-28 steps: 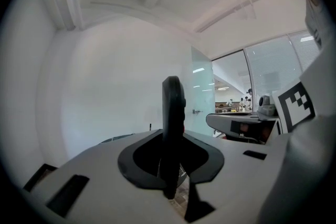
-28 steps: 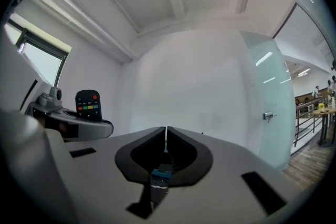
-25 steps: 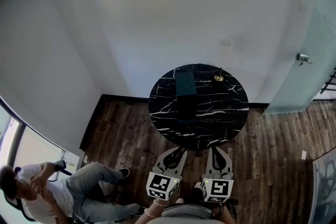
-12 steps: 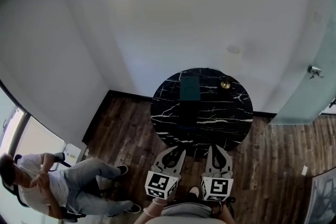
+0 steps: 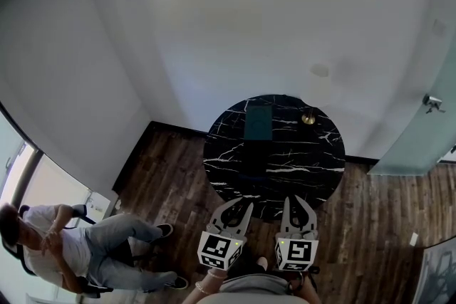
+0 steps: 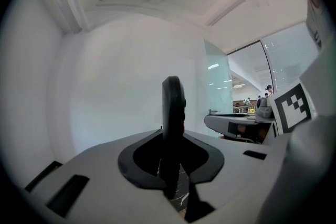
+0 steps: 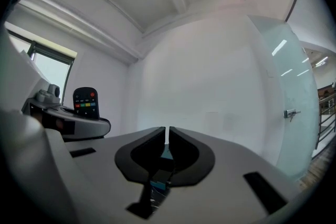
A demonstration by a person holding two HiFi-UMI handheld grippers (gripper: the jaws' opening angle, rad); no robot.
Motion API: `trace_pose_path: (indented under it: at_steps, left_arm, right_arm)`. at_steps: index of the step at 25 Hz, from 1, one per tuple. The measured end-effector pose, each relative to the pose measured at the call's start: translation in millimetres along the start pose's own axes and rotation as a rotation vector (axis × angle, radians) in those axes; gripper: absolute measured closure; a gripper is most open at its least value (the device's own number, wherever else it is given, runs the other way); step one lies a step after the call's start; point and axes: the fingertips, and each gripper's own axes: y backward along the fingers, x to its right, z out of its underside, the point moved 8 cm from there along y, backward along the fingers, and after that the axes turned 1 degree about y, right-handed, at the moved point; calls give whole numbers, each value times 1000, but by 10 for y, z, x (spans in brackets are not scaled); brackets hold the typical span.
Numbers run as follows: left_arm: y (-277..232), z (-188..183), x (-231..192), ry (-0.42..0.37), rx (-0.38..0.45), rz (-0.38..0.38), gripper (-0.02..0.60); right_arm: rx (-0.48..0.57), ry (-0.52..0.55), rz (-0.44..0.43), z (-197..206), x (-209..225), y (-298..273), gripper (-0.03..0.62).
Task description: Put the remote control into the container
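A black remote control [image 6: 173, 102] stands upright and edge-on between the jaws of my left gripper [image 6: 172, 138], which is shut on it. In the right gripper view the remote control [image 7: 85, 102] shows its coloured buttons at the far left. My right gripper [image 7: 167, 131] is shut with nothing in it, only a thin slit between its jaws. In the head view both grippers, left gripper [image 5: 240, 204] and right gripper [image 5: 298, 201], hover side by side at the near edge of the round black marble table [image 5: 313, 153]. The dark green container [image 5: 258, 122] lies at the table's far side.
A small brass object [image 5: 308, 117] stands at the table's back right. A person [image 5: 78, 253] sits on a chair at the lower left, on the wooden floor. White walls stand behind the table, and a glass door [image 5: 420, 132] is at the right.
The table has slid lower and slightly right in the head view. Both grippers stay together at its near edge, and the left one keeps its hold on the remote.
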Motion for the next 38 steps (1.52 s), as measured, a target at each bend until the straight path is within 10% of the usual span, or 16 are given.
trace_pose_path:
  at_steps: [38]
  left_arm:
    - [-1520, -89, -1542, 9, -49, 217, 514]
  right_arm:
    - [-66, 0, 235, 139, -85, -1775, 579]
